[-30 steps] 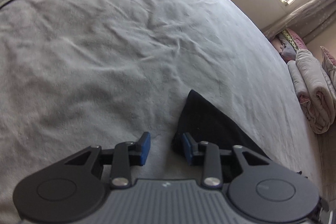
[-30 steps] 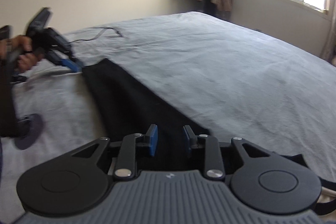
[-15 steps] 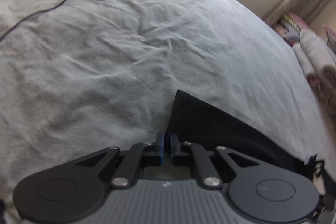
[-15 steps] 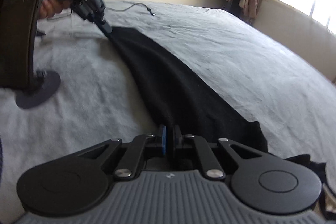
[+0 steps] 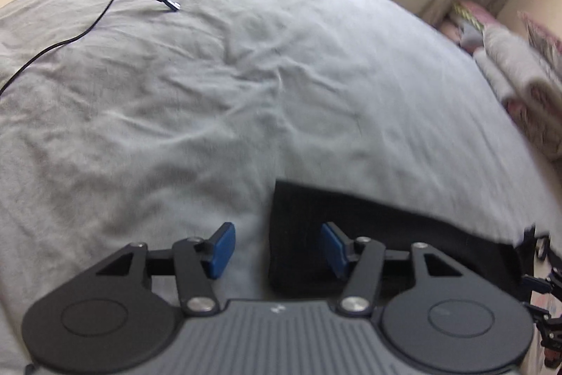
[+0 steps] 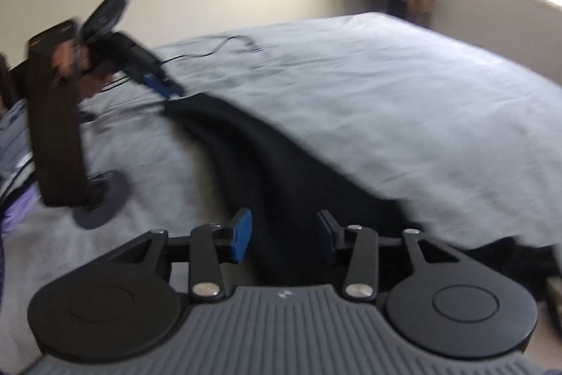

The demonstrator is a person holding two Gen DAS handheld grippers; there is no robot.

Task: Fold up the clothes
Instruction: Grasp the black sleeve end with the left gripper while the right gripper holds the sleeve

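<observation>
The left claw [image 5: 277, 250] stands wide open and holds nothing; its blue pads [image 5: 221, 248] straddle the near corner of a black garment [image 5: 351, 217], one pad over the grey bedsheet [image 5: 246, 76], the other over the cloth. The right claw [image 6: 284, 236] is likewise spread, empty, above the garment's other end. The garment lies as a long dark strip along the bed's edge between the two claws. A black cable [image 5: 105, 13] trails across the sheet further off. Folded blankets [image 5: 516, 83] are piled beside the bed.
</observation>
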